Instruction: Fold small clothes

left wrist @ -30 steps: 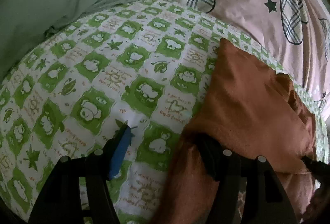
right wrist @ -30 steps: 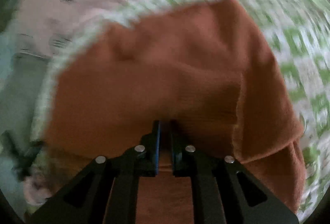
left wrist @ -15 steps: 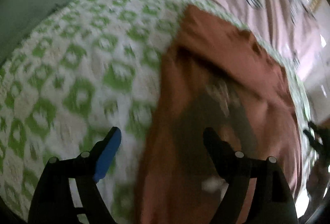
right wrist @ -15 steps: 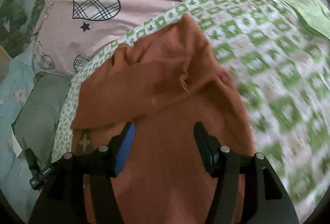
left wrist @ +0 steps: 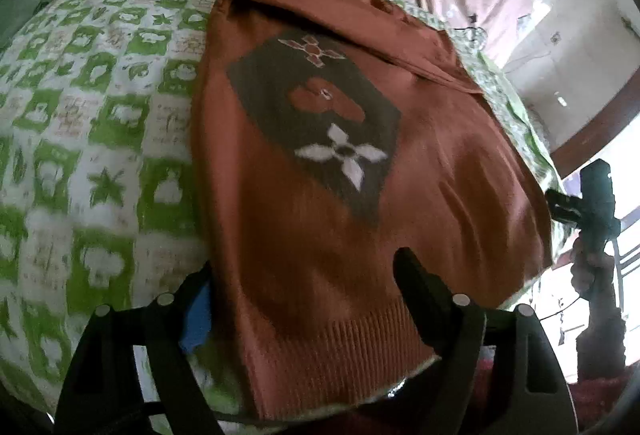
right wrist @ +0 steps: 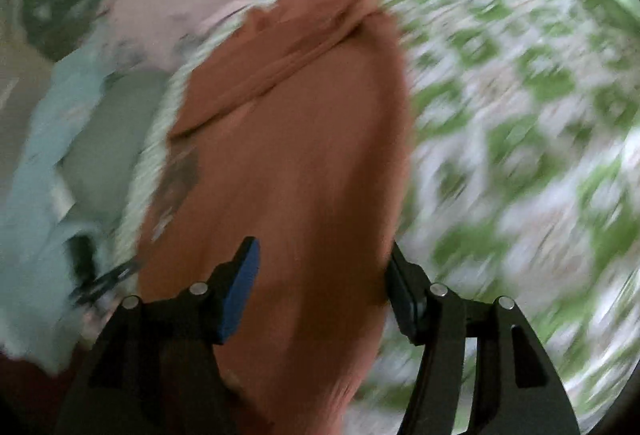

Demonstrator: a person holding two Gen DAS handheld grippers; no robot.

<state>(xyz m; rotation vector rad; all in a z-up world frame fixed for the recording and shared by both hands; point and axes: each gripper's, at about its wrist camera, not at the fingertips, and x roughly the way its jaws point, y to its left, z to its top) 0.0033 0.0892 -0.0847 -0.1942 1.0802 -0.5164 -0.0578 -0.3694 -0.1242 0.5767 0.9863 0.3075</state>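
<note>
Left wrist: both grippers' jaws gape over the rust sweater (left wrist: 328, 195); sheet (left wrist: 100, 115) lettering seems unreadable.

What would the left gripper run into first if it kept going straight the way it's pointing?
Most likely the orange sweater. The left gripper is open with the sweater's ribbed hem between its fingers, so the knit lies directly ahead, spread on the green checked sheet. Exact depth is unclear.
</note>
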